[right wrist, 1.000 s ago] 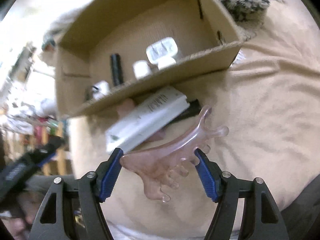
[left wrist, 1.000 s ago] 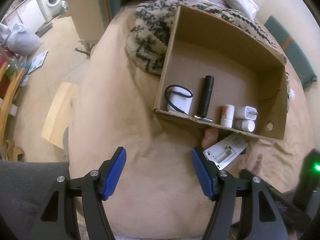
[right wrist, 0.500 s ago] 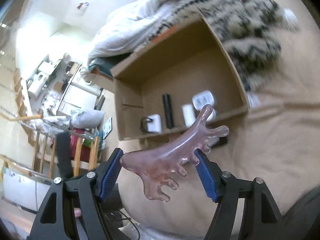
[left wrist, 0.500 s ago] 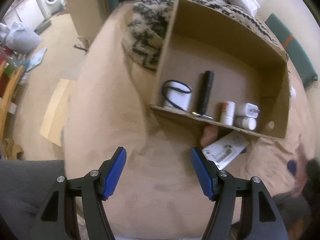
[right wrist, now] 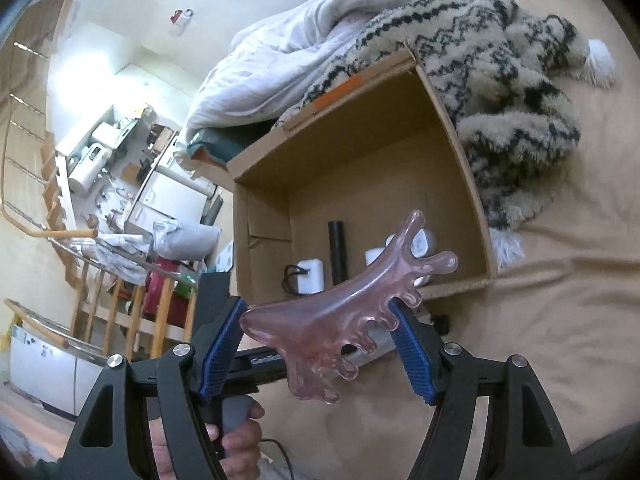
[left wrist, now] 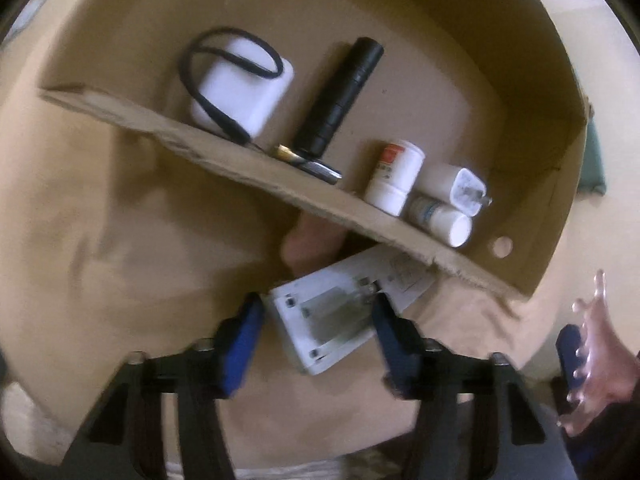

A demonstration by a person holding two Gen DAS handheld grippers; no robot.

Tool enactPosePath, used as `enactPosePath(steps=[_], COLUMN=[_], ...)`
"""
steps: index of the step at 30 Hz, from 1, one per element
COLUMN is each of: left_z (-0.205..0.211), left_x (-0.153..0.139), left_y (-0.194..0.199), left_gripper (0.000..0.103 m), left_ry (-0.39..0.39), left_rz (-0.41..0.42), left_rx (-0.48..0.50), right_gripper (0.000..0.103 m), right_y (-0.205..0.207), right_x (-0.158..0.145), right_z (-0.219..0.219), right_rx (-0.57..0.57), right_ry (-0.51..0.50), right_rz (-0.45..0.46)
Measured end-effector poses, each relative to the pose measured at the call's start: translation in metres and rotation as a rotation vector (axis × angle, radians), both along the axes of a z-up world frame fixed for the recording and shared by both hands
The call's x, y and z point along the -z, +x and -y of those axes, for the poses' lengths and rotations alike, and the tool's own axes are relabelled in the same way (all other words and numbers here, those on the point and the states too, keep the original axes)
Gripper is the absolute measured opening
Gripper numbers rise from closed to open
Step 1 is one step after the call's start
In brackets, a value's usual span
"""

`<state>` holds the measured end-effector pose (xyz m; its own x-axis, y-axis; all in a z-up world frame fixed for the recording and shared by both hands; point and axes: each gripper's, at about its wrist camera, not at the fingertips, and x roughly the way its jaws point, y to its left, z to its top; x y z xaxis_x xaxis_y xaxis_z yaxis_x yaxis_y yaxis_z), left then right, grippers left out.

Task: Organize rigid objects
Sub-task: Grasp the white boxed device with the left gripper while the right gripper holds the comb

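Beside cardboard box [left wrist: 304,196]: left fingers [left wrist: 240,332] closing around white device [left wrist: 328,316]; right fingers [right wrist: 412,344] gripping pink comb [right wrist: 336,316].

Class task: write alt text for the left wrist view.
The left gripper, jaws closing, straddles a white flat device lying on tan bedding beside a cardboard box that holds a black cylinder and white bottles.

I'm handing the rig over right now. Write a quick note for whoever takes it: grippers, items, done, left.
Left gripper: jaws closing around the white flat device lying outside the cardboard box; no firm grip visible yet.
Right gripper: shut on the pink massage comb, held up in front of the box.
Done: white charger, black flashlight, two white bottles and a plug adapter are in the box.
Left: box the device and comb.
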<state>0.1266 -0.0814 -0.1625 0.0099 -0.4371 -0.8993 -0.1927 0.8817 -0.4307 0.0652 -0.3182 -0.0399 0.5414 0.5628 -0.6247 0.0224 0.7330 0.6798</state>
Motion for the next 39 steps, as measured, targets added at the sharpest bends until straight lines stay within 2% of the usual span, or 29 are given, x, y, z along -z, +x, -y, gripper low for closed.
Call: enactPosePath(steps=[1,2,3,4,10,13,18,23,27,28,30,33,39], left_z=[0.001,0.001,0.001,0.001,0.013,0.033,0.071,0.107,0.129,0.136,0.139,0.140,0.107], left_x=[0.001,0.002,0.001,0.001,-0.020,-0.014,-0.015,-0.001,0.006,0.011,0.014,0.008,-0.019], left_y=[0.000,0.001,0.001,0.001,-0.002,0.002,0.006,0.010,0.016,0.017,0.017,0.013,0.000], left_gripper=[0.043,0.028,0.024,0.015,0.016,0.016,0.016,0.028,0.028,0.022,0.019,0.019,0.019], left_ry=[-0.013,-0.018,-0.029,-0.056,-0.098,-0.120,-0.108,-0.116,-0.117,-0.105,-0.098,-0.085,-0.006], left_rz=[-0.014,-0.017,-0.016,-0.018,0.064,0.029,0.049,0.020,0.025,0.006,-0.004,0.027,0.067], left_rx=[-0.013,-0.018,-0.017,-0.020,-0.008,0.012,0.061,0.107,0.125,0.145,0.168,0.172,0.140], right_gripper=[0.077,0.077,0.077,0.076,0.077,0.077,0.077,0.077,0.076,0.076,0.076,0.076,0.077], right_y=[0.000,-0.001,0.000,0.000,-0.002,-0.004,-0.011,-0.012,-0.014,-0.014,-0.012,-0.011,-0.007], right_x=[0.001,0.002,0.003,0.004,0.005,0.003,-0.001,-0.002,-0.001,-0.001,0.000,0.001,0.000], right_z=[0.001,0.002,0.002,0.002,-0.001,0.002,0.017,0.028,0.033,0.034,0.037,0.037,0.028], right_rx=[0.003,0.006,0.007,0.007,0.000,0.019,0.086,0.130,0.152,0.154,0.158,0.155,0.136], right_ry=[0.014,0.022,0.024,0.026,0.026,0.030,0.032,0.058,0.063,0.064,0.065,0.057,0.027], right_rz=[-0.001,-0.004,-0.008,-0.012,-0.016,-0.009,0.009,0.017,0.020,0.019,0.018,0.015,0.015])
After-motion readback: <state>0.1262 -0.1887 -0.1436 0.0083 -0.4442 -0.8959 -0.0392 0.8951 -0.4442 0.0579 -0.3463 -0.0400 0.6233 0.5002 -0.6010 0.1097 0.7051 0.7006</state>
